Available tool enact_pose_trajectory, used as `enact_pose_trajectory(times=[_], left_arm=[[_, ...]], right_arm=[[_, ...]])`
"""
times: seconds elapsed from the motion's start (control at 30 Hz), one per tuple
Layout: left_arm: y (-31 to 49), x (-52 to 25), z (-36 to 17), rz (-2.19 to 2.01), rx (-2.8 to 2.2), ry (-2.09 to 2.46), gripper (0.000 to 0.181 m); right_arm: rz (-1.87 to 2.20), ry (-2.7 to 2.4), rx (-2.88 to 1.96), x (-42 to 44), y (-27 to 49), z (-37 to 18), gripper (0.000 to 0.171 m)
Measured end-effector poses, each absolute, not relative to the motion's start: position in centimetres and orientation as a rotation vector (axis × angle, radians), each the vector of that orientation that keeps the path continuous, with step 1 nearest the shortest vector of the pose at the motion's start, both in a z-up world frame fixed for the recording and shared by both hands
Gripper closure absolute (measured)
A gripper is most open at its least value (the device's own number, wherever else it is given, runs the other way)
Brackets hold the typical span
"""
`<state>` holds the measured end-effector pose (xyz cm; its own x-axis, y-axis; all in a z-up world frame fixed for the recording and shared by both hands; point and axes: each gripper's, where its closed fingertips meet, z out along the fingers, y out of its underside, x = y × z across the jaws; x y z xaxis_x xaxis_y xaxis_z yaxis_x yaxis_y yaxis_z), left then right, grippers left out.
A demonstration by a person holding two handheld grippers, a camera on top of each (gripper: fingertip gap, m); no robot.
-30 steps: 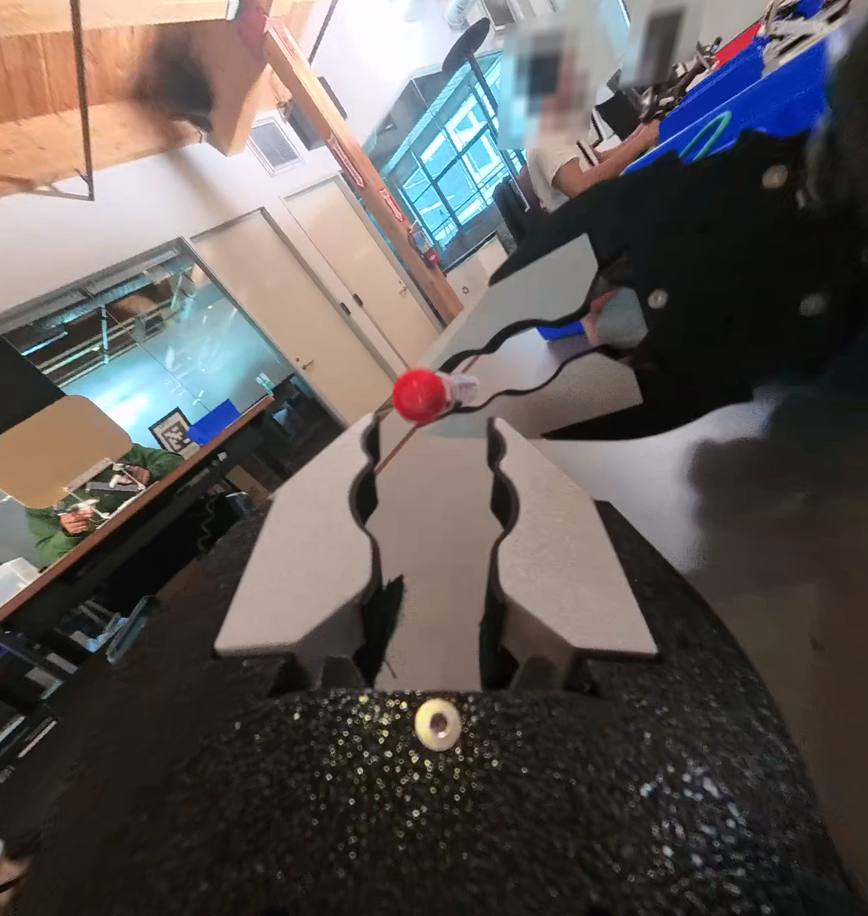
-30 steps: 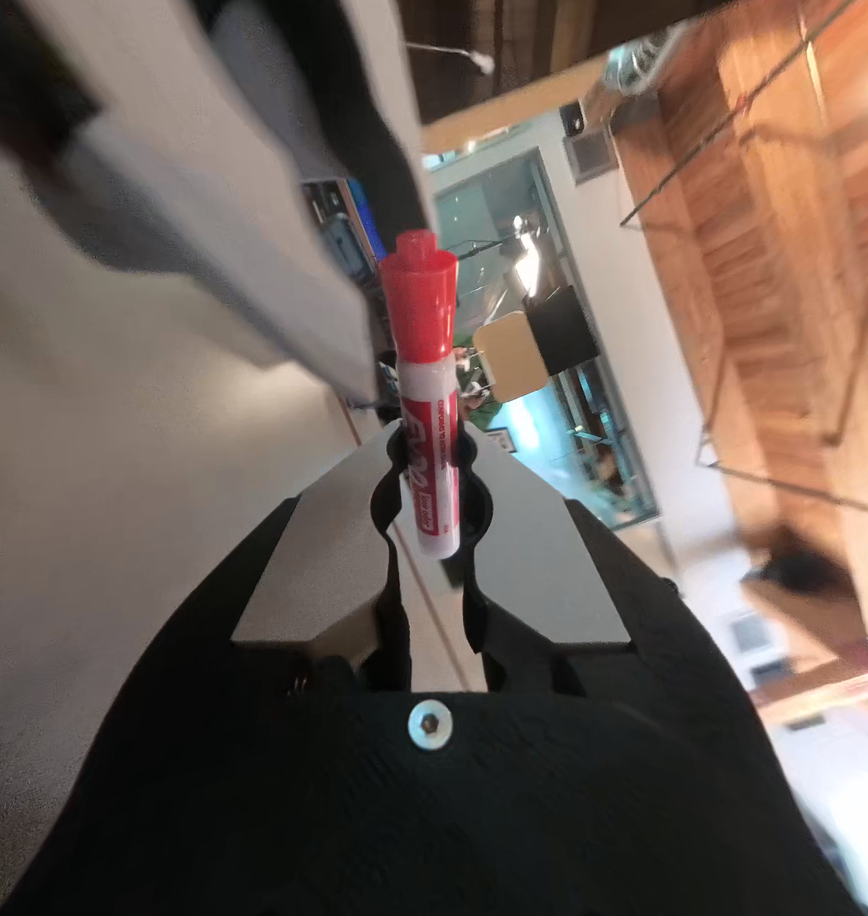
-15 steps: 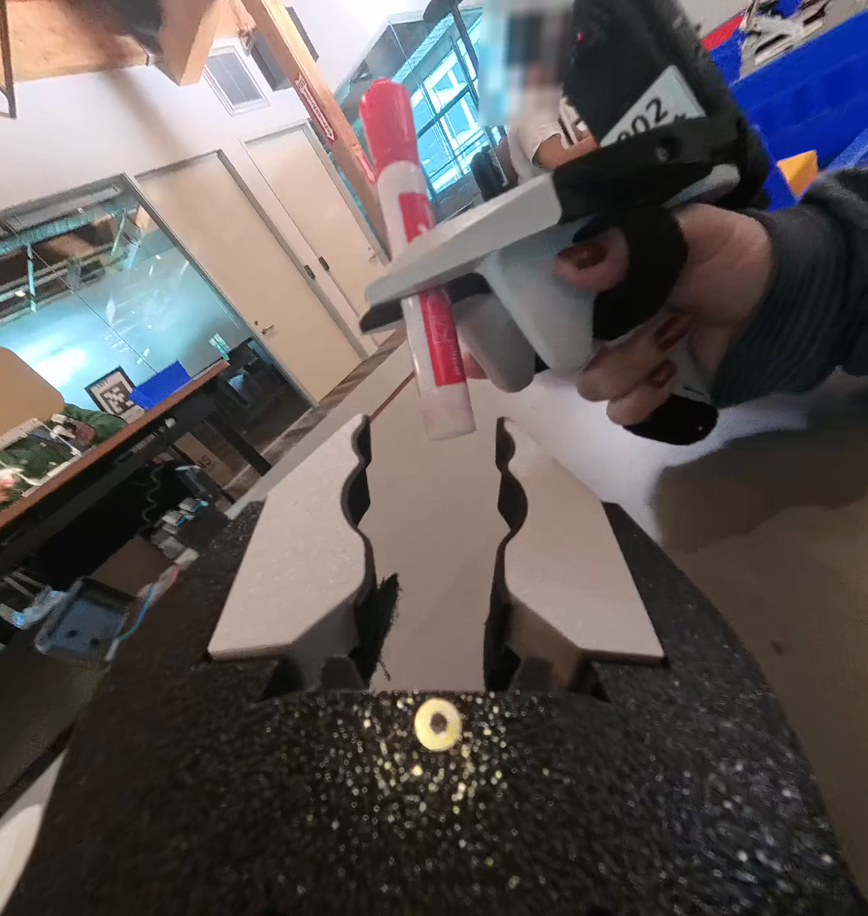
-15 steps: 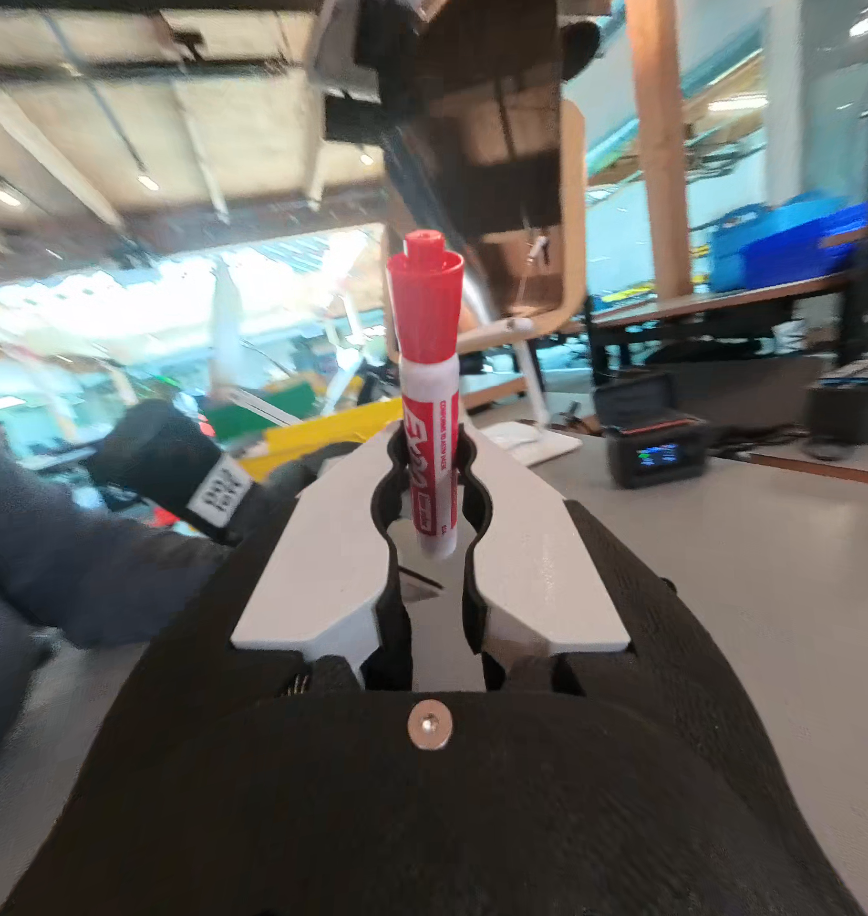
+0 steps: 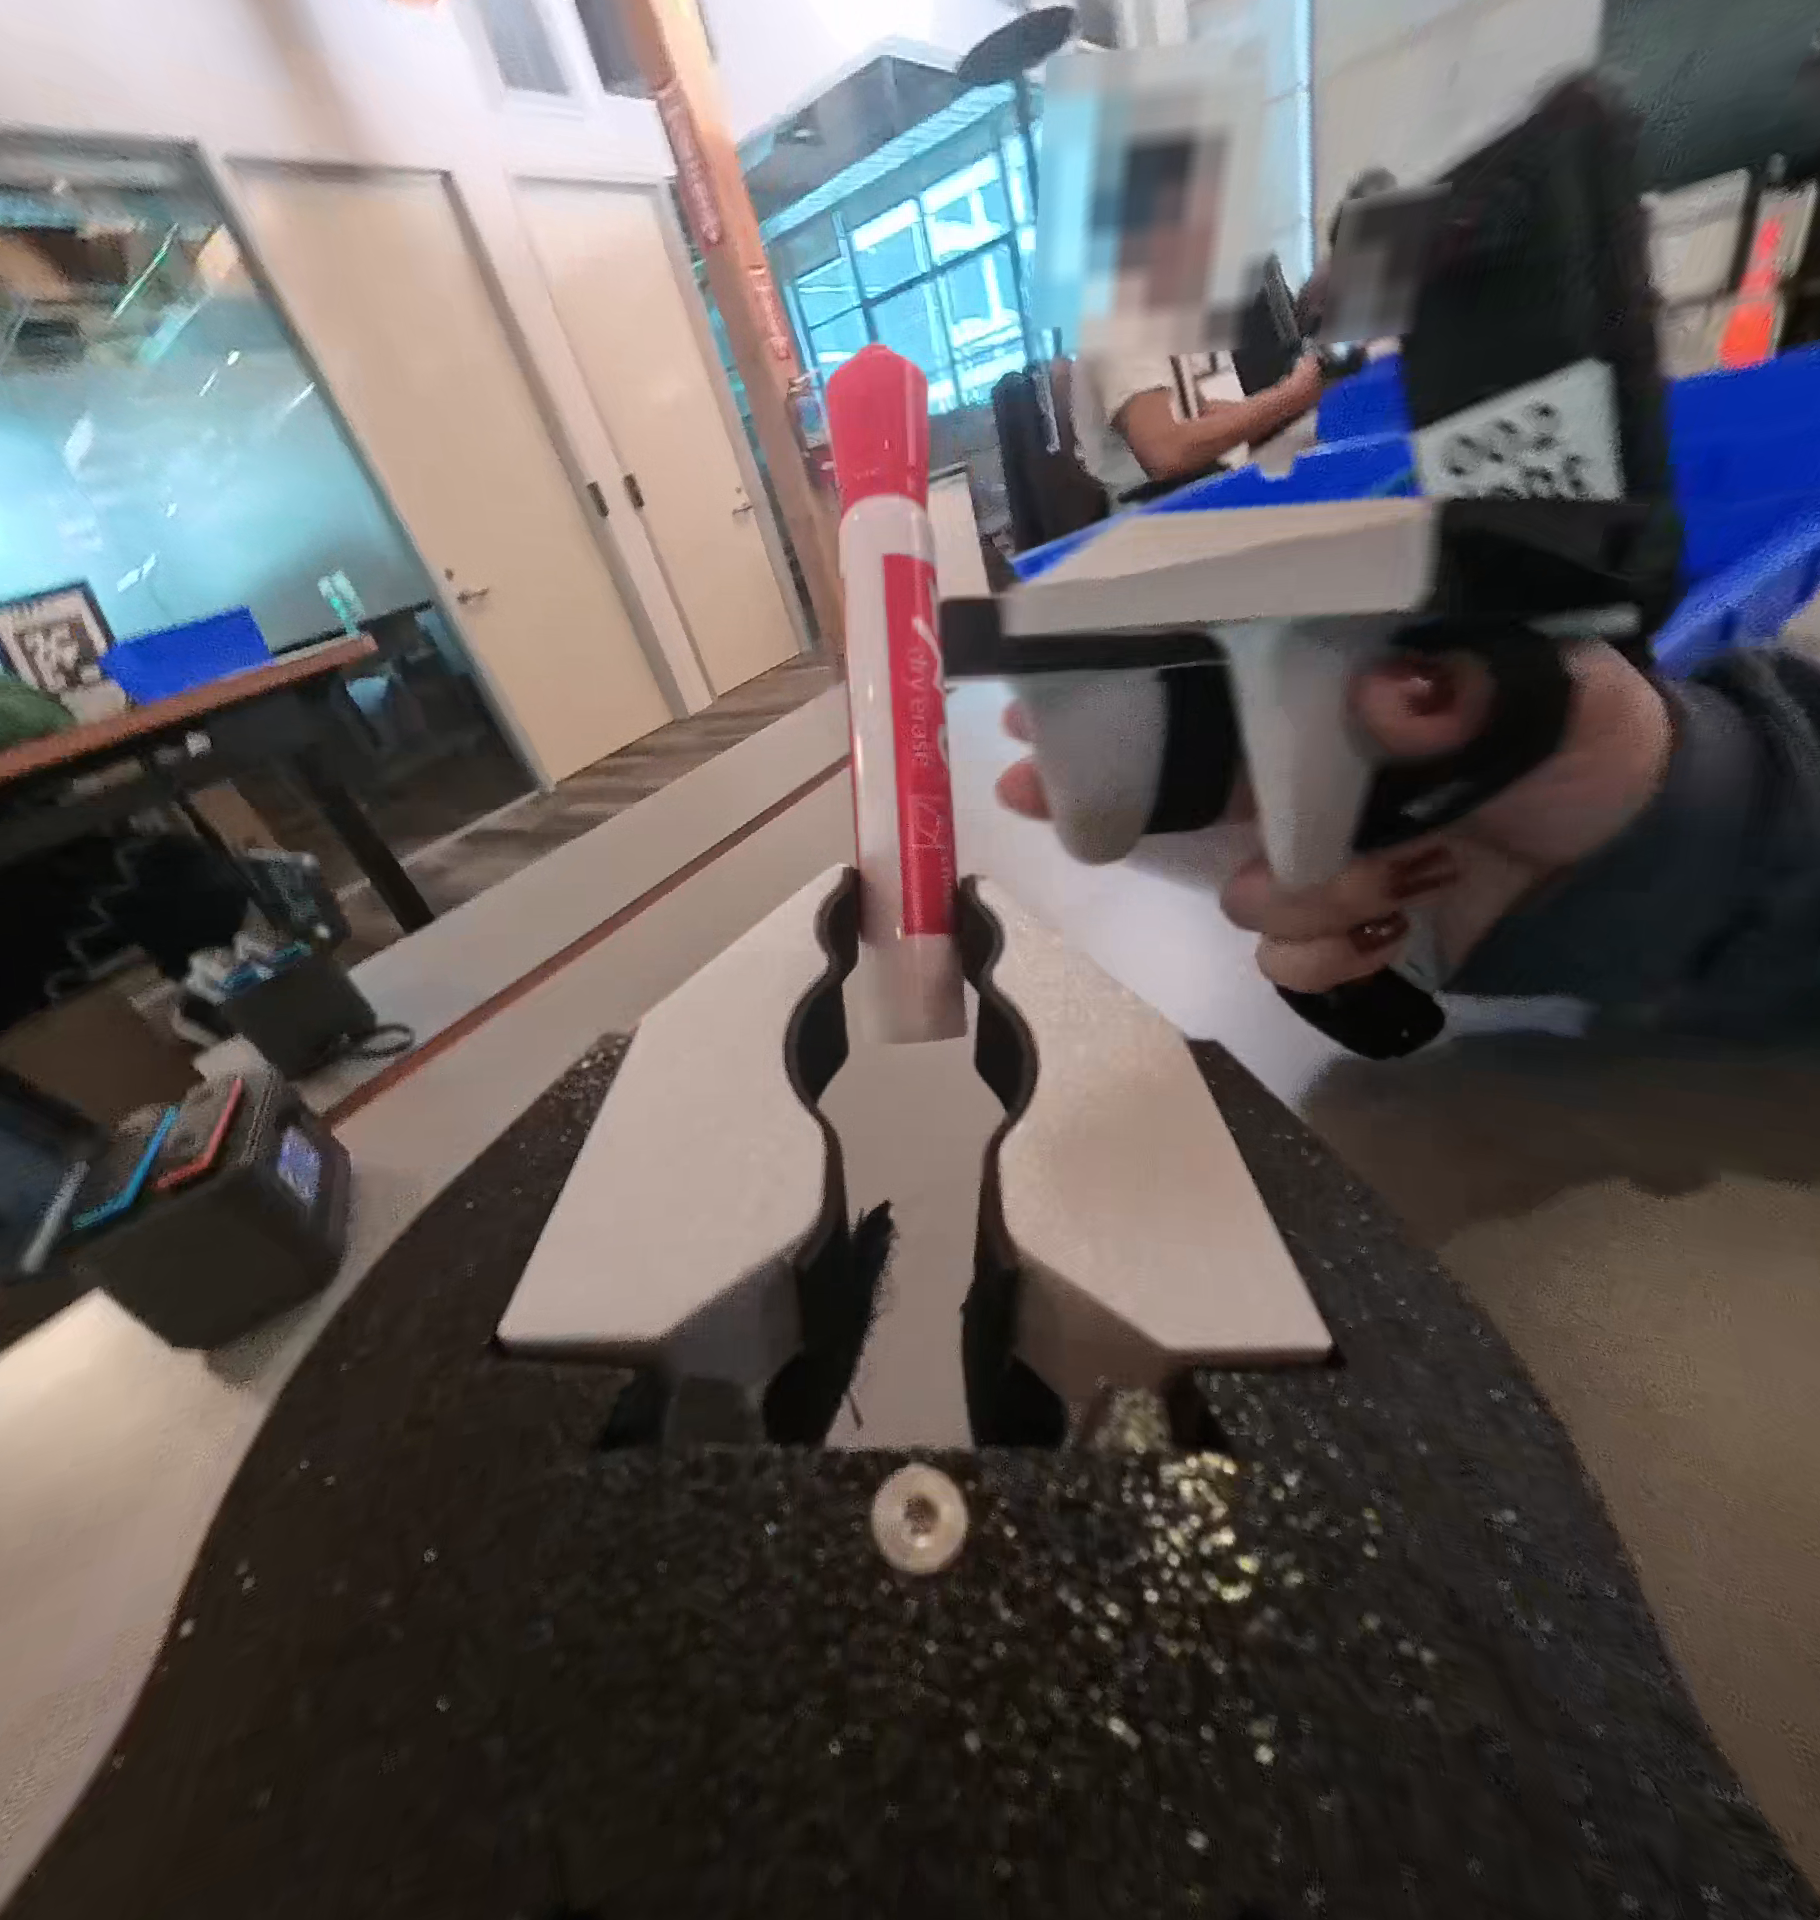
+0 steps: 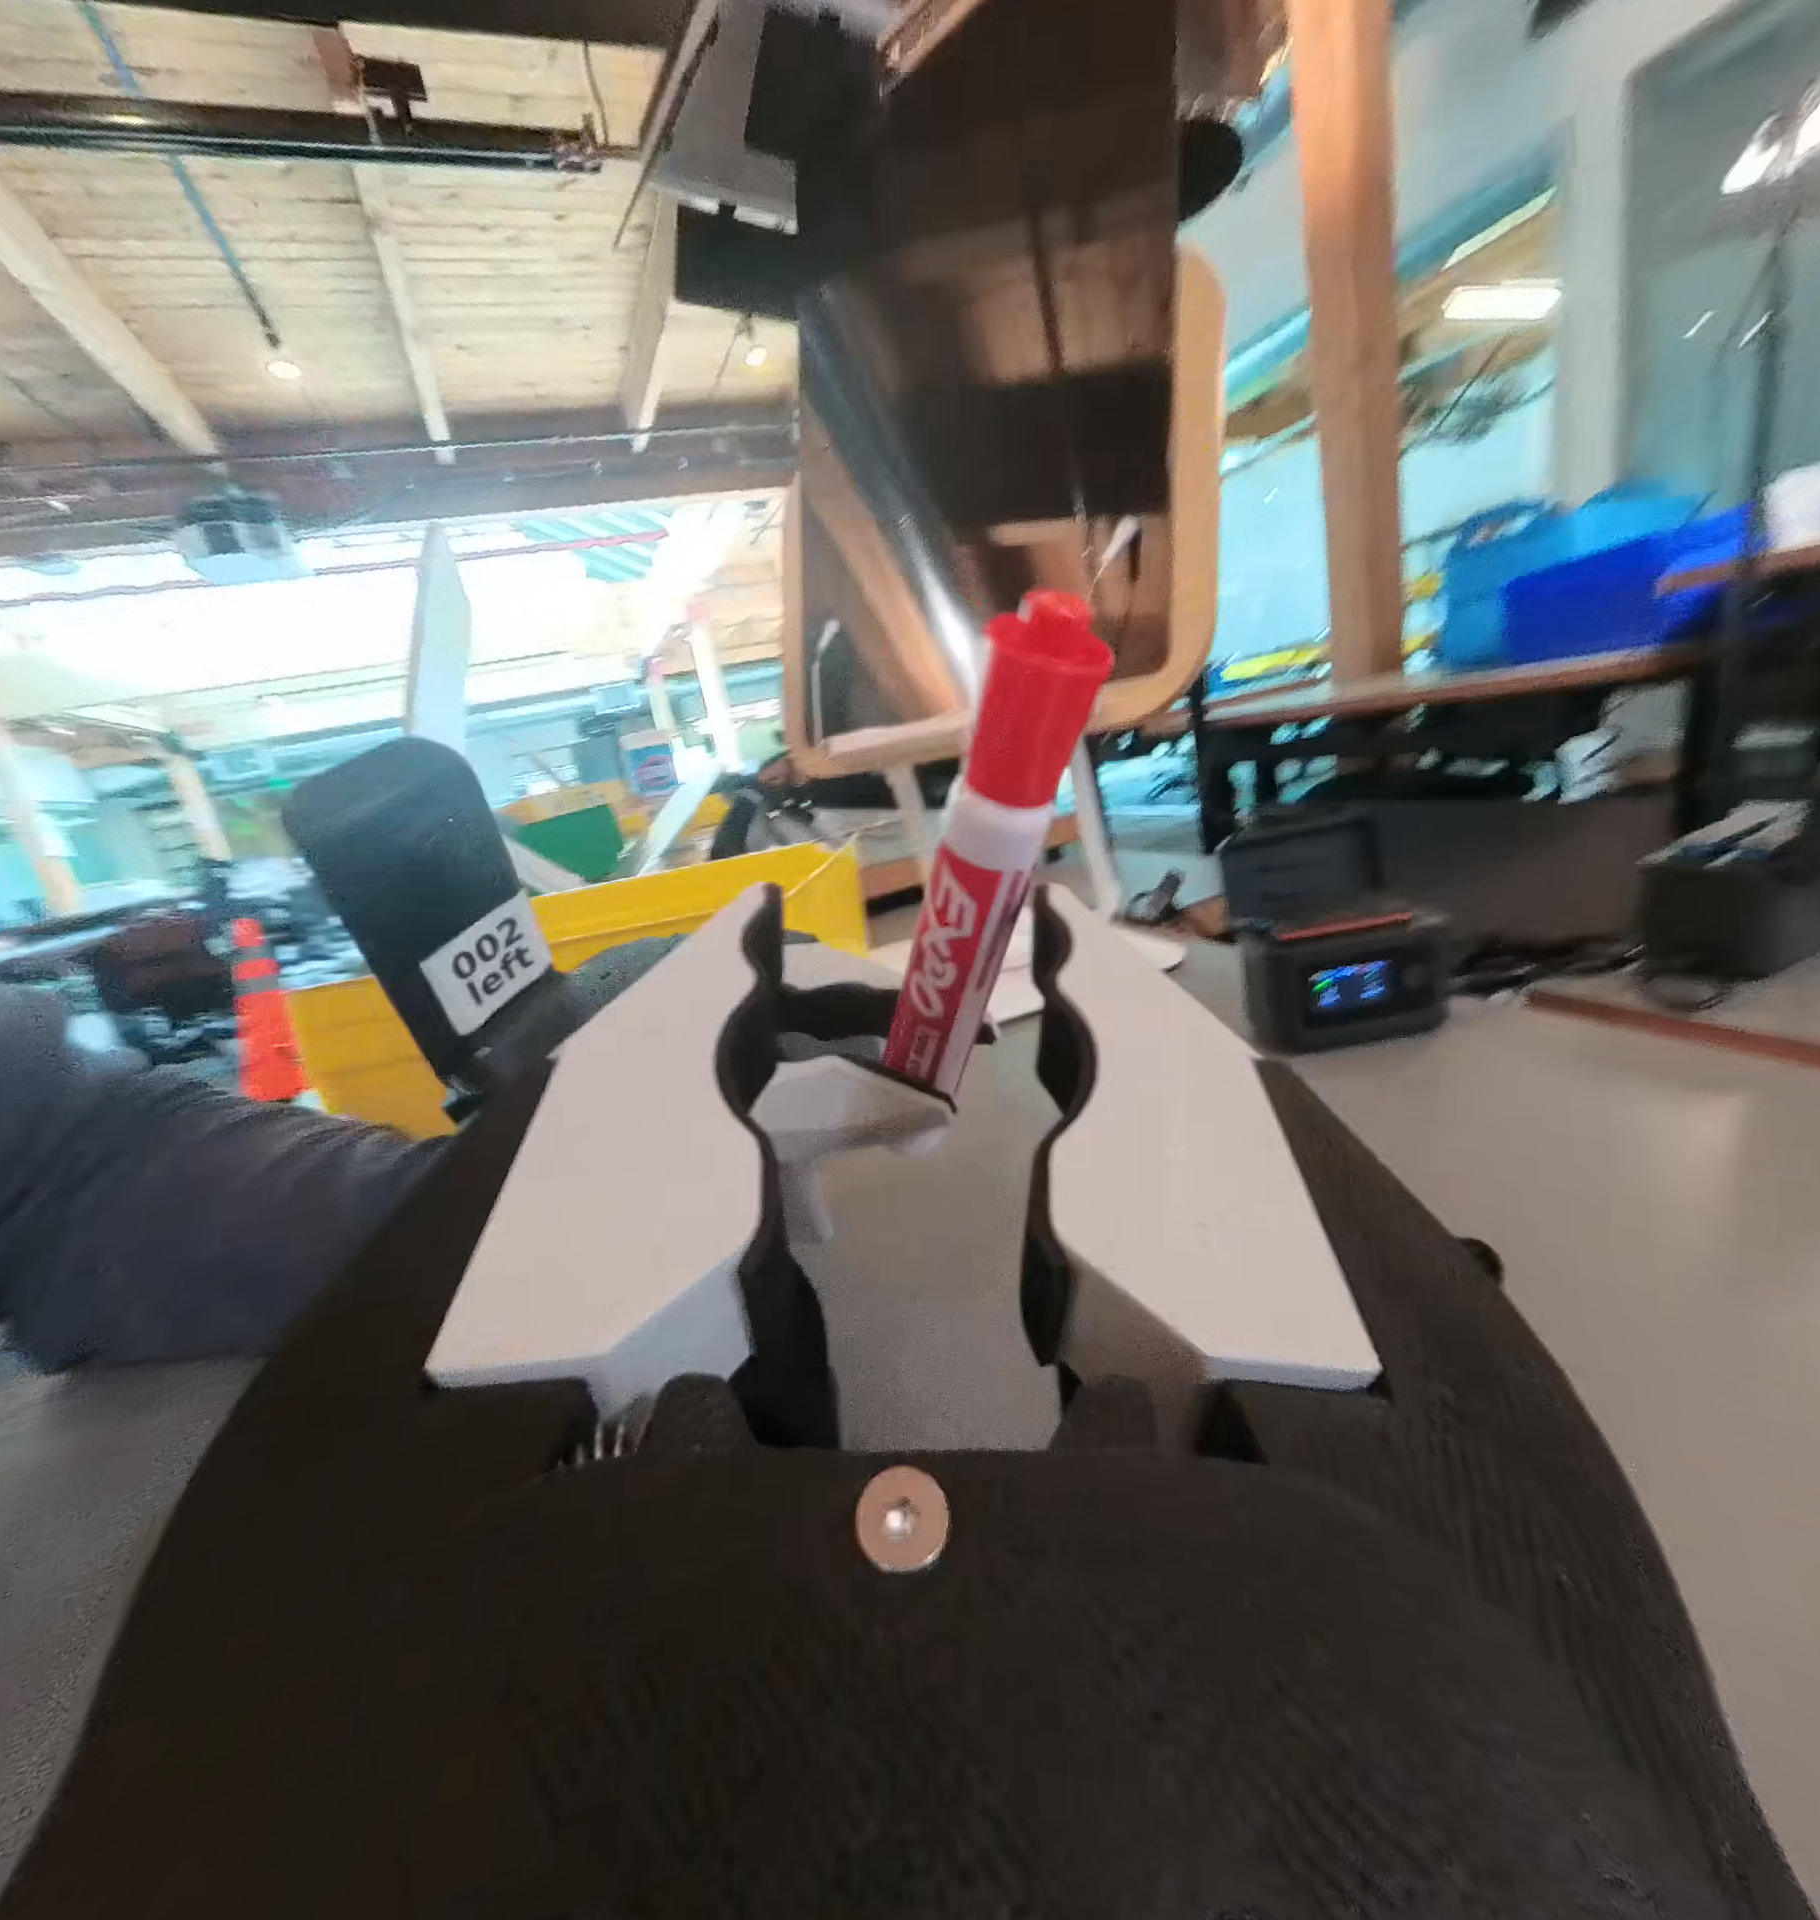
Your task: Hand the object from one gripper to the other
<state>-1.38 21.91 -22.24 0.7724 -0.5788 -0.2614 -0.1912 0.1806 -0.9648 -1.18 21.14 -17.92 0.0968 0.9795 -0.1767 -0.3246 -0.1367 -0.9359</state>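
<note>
The left claw [image 5: 906, 940] pinches the marker's [image 5: 901, 727] bottom end, so it stands up. The right claw [image 6: 906, 961] is spread wide around it. The marker looks light, stiff and smooth (slippery), best held mid-body.

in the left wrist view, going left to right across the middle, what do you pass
wooden table → doors → red marker → right hand-held gripper → hand → blue bin

Printed wording runs along the marker [image 5: 904, 727]; a lettered sticker sits on the left gripper [image 6: 485, 975].
</note>
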Motion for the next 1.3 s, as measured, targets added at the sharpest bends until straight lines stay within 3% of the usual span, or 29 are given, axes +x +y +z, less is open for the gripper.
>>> enact_pose_trajectory(times=[0.1, 0.27, 0.33, 0.37, 0.43, 0.57, 0.7, 0.83, 1.0, 1.13, 1.3], left_arm=[[22.5, -3.2, -21.4, -0.428, -1.406, 0.535, 0.165], [22.4, -3.4, -21.5, -0.626, -1.445, 0.492, 0.164], [22.4, -3.2, -21.7, -0.639, -1.462, 0.504, 0.164], [22.4, -3.0, -21.8, -0.639, -1.47, 0.515, 0.164], [22.4, -2.5, -22.2, -0.636, -1.486, 0.547, 0.164], [21.7, -0.8, -23.4, -0.657, -1.533, 0.684, 0.164], [21.0, 0.6, -24.4, -0.639, -1.555, 0.808, 0.164], [20.5, 1.0, -24.5, -0.62, -1.538, 0.854, 0.165], [20.2, 0.2, -22.3, -0.575, -1.372, 0.777, 0.156], [20.2, -0.1, -21.3, -0.54, -1.297, 0.733, 0.123], [20.5, -0.4, -21.3, -0.531, -1.305, 0.711, 0.116]], right_arm=[[1.075, -0.834, -1.089, -0.4, 22.3, -18.0, 0.112], [0.249, -0.968, -0.894, 1.0, 24.1, -18.6, 0.112], [-0.077, -1.091, -0.732, 0.4, 23.5, -19.2, 0.097], [-0.178, -1.149, -0.655, -0.1, 22.9, -19.6, 0.084], [-0.252, -1.22, -0.574, -1.0, 22.0, -20.1, 0.077], [-0.431, -1.287, -0.524, -1.1, 22.7, -21.0, 0.077], [-0.54, -1.293, -0.508, -0.8, 23.3, -21.2, 0.094], [-0.584, -1.301, -0.509, -0.6, 23.5, -21.4, 0.132], [-0.56, -1.33, -0.545, -0.8, 23.7, -22.1, 0.159], [-0.383, -1.237, -0.706, -0.1, 24.4, -21.0, 0.16], [0.229, -1.09, -1.027, -0.2, 24.4, -20.4, 0.16]])
